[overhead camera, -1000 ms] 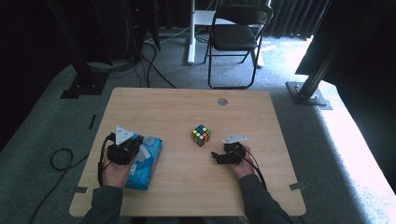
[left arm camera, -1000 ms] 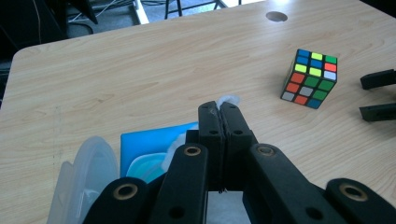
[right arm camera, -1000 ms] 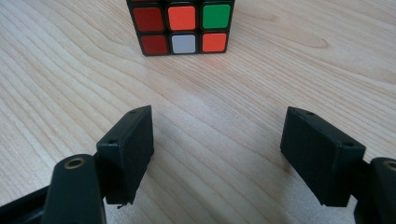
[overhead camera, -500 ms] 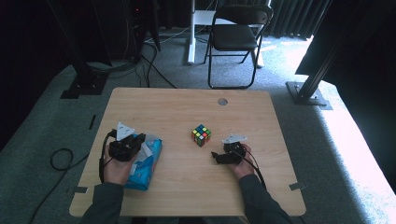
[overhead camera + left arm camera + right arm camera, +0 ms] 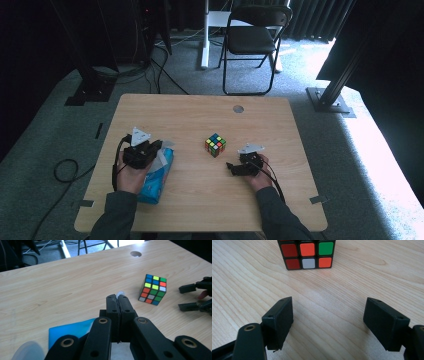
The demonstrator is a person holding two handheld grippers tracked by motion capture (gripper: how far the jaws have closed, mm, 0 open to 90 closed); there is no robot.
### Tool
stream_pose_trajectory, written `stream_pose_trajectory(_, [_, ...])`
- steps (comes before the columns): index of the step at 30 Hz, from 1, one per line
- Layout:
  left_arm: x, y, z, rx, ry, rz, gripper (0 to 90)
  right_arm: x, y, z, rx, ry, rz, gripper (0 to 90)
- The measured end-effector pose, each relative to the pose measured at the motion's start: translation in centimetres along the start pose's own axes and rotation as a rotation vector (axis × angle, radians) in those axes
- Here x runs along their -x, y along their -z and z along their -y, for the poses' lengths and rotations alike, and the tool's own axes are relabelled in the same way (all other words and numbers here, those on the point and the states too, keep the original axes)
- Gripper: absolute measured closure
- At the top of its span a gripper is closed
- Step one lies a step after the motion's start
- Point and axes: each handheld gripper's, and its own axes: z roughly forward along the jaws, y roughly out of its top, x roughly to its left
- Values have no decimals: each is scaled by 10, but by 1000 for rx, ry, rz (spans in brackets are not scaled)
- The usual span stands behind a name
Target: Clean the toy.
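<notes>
Left gripper pinches a white tissue at the blue tissue pack, lower left of the high view

Jaws clenched on the sheet; best pulled straight up and slowly, or the pack likely lifts too. Right gripper, lower centre, is released with nothing between its jaws, aimed at the puzzle cube mid-table; nothing blocks the pull

The light wooden table stands on grey carpet and has a round cable hole near its far edge. A colourful puzzle cube sits close to the middle, and a blue tissue pack (white tissue showing at its top) lies toward the left side, well apart from it.
</notes>
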Motion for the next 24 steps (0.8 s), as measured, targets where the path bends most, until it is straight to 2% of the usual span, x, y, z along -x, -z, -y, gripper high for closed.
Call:
stream_pose_trajectory(6, [4,-5,-5,4,-3,19,893,0,0,0,0,-1,0,237])
stream_pose_trajectory(9, [6,-5,-9,15,12,54,893,0,0,0,0,-1,0,236])
stream_pose_trajectory(13, [12,-8,-15,19,-8,59,893,0,0,0,0,-1,0,237])
stream_pose_trajectory(20, [16,-16,-20,17,-9,77,893,0,0,0,0,-1,0,237])
stream_pose_trajectory(21, [18,-18,-23,30,-5,105,893,0,0,0,0,-1,0,237])
stream_pose_trajectory(24, [24,-21,-29,37,-25,116,893,0,0,0,-1,0,0,237])
